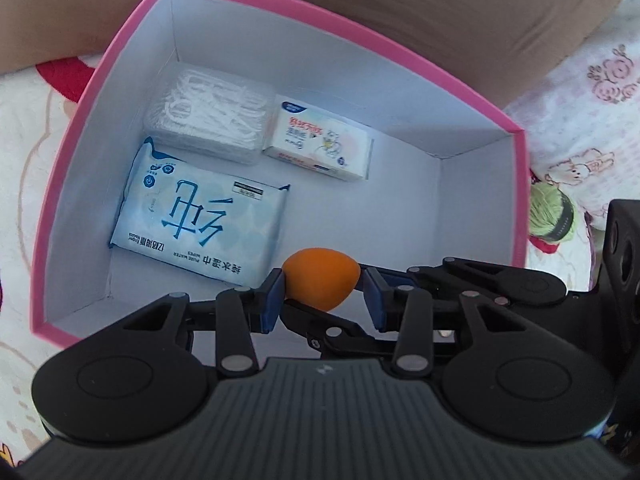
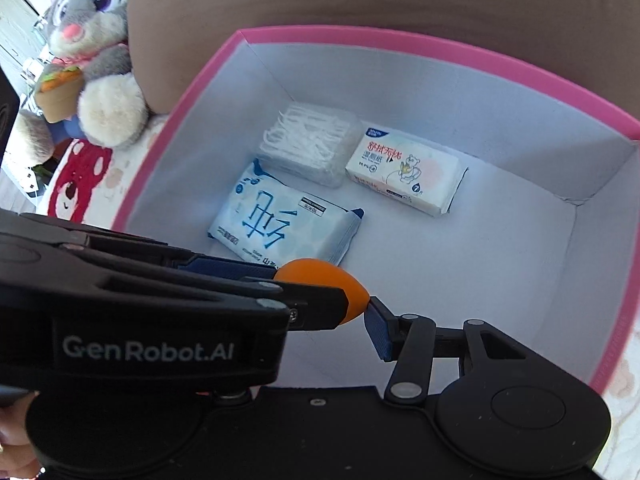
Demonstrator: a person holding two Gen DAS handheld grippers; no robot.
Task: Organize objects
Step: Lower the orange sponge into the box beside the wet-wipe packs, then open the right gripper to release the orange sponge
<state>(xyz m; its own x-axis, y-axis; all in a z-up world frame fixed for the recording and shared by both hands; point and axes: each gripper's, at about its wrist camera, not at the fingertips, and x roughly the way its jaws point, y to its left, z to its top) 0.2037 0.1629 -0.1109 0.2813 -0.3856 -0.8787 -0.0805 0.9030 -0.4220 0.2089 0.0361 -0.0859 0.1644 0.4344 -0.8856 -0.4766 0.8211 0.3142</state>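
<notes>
Orange egg-shaped sponge carried low over the open pink box

Inside the pink box (image 1: 120, 52), against its far-left corner, lie a blue wipes pack (image 1: 200, 224), a clear case of floss picks (image 1: 212, 116) and a small tissue pack (image 1: 320, 140). Above the box's near floor, the left gripper (image 1: 322, 296) clamps the orange sponge (image 1: 320, 280). The right gripper (image 2: 320, 328) has one pad (image 2: 378, 332) apparently touching the sponge's tip; its other finger is hidden, so its grip is unclear.
</notes>
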